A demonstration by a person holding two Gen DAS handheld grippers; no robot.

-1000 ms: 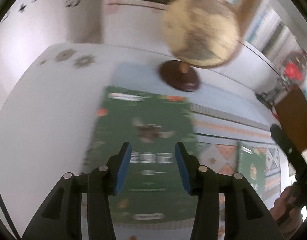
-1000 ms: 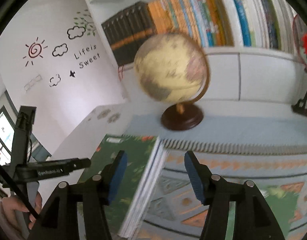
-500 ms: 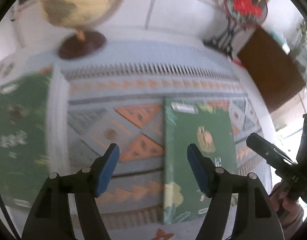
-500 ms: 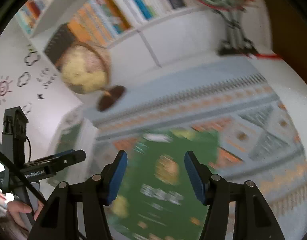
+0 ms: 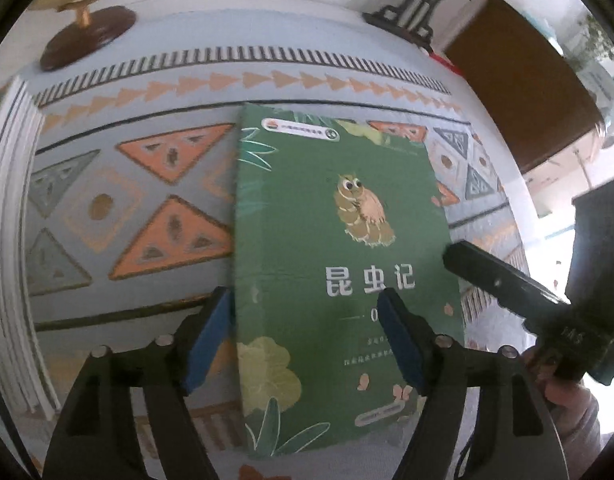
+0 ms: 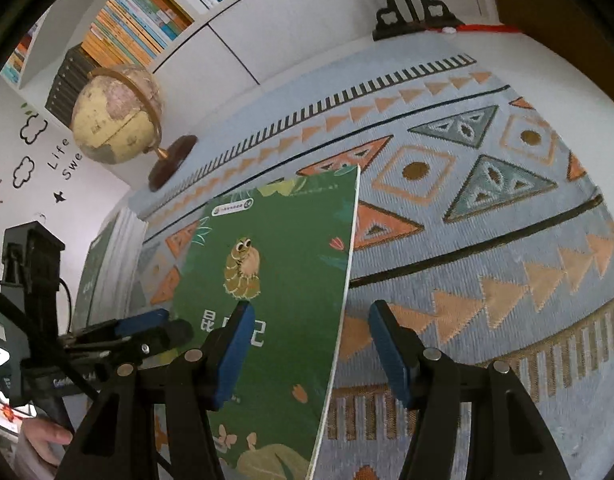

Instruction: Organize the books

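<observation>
Here my left gripper (image 5: 305, 334), jaws just widened and empty, straddles the green insect book's (image 5: 339, 264) spine edge on the patterned rug (image 5: 147, 200); my right gripper (image 6: 307, 346) gapes over its page edge. Uneven closing could skew it.

- The left wrist view looks steeply down along its own blue-padded fingers (image 5: 211, 340) at the patterned cloth (image 5: 139, 208); it sits close above the green book (image 5: 339, 248), whose spine edge lies between the pads
- The right wrist view looks down at a shallower slant, from near; beyond the cloth it takes in the bookshelf (image 6: 139, 28) and the wall with drawings
- Both views share the green book, the cloth, the globe (image 6: 115, 116) at the far left, and the black stand at the far edge
- Each view catches the other tool: the right gripper (image 5: 507, 284) at the right edge; the left gripper (image 6: 139, 332) at the left edge
</observation>
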